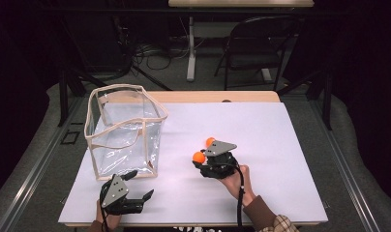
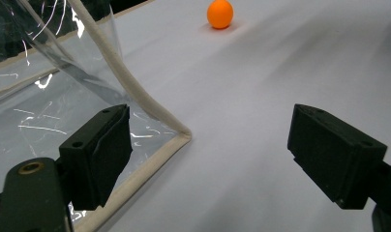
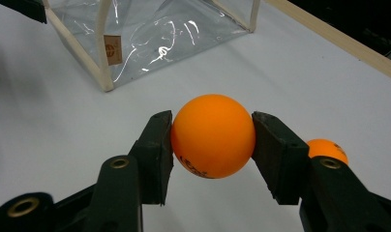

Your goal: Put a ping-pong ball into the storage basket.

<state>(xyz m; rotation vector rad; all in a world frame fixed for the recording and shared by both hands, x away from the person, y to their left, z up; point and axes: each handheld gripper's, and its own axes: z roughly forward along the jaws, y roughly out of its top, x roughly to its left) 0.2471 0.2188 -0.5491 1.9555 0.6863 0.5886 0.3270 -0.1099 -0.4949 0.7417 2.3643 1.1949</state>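
An orange ball (image 3: 213, 136) sits pinched between the two jaws of the right tongs (image 1: 203, 162), near the middle of the high view and dead centre of the right gripper view. The pads press on its widest line from either side, so the grip looks square. Whether it is lifted or rests on the white sheet cannot be told. It reads as a table-tennis ball: very light, hard-shelled, smooth and quick to roll or pop out if squeezed off-centre, so opposite sides at the equator with gentle pressure seems the place to hold it.

A second orange ball (image 1: 210, 141) lies on the sheet just beyond the tongs, free.

To the upper left of the high view stands a clear plastic bag (image 1: 123, 130) with cream fabric edging, open at the top; thin and floppy by the look of it.

The left tongs (image 1: 138, 187) rest at the lower left of the bench (image 1: 280, 159), jaws spread wide and empty, one jaw just beside the bag's near bottom corner.
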